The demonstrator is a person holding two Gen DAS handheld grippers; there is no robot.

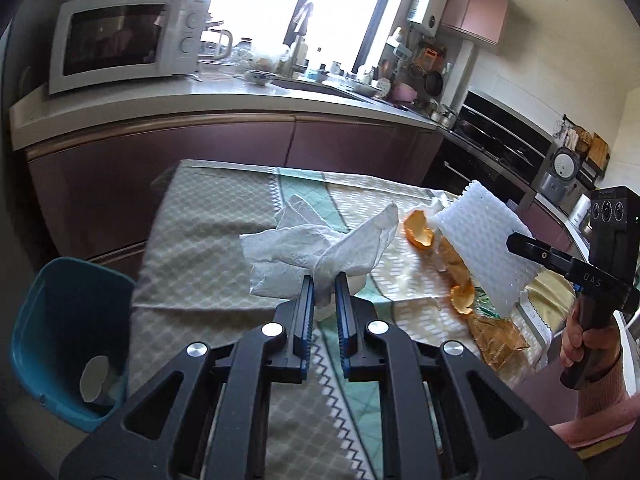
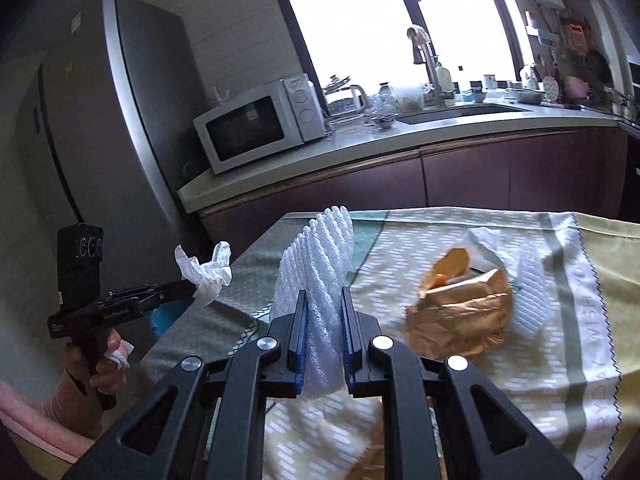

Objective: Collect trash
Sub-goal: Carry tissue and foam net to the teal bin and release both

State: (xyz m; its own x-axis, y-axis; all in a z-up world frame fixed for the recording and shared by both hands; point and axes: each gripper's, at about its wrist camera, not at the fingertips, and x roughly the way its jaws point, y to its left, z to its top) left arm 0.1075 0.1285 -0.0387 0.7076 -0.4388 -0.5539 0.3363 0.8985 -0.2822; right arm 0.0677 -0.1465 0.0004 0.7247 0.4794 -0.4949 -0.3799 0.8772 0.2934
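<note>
Left gripper (image 1: 324, 288) clamps a tissue (image 1: 320, 240), right gripper (image 2: 324, 300) clamps foam (image 2: 316, 264), both lifted for the bin (image 1: 48, 300) at lower left.

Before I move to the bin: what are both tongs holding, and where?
Left tongs pinch the paper towel by a twisted end; right tongs clamp the foam sheet at its lower edge.

A white microwave (image 1: 124, 40) sits at the left end of the pale counter (image 1: 224, 100), with a glass kettle (image 2: 346, 98) just beside it and a sink with a tall faucet (image 2: 424, 50) under the bright window. A grey refrigerator (image 2: 104, 120) stands left of the counter. A patterned cloth (image 2: 560, 280) covers the desk, and a rice cooker (image 1: 560, 174) stands near the dark oven (image 1: 492, 144).
</note>
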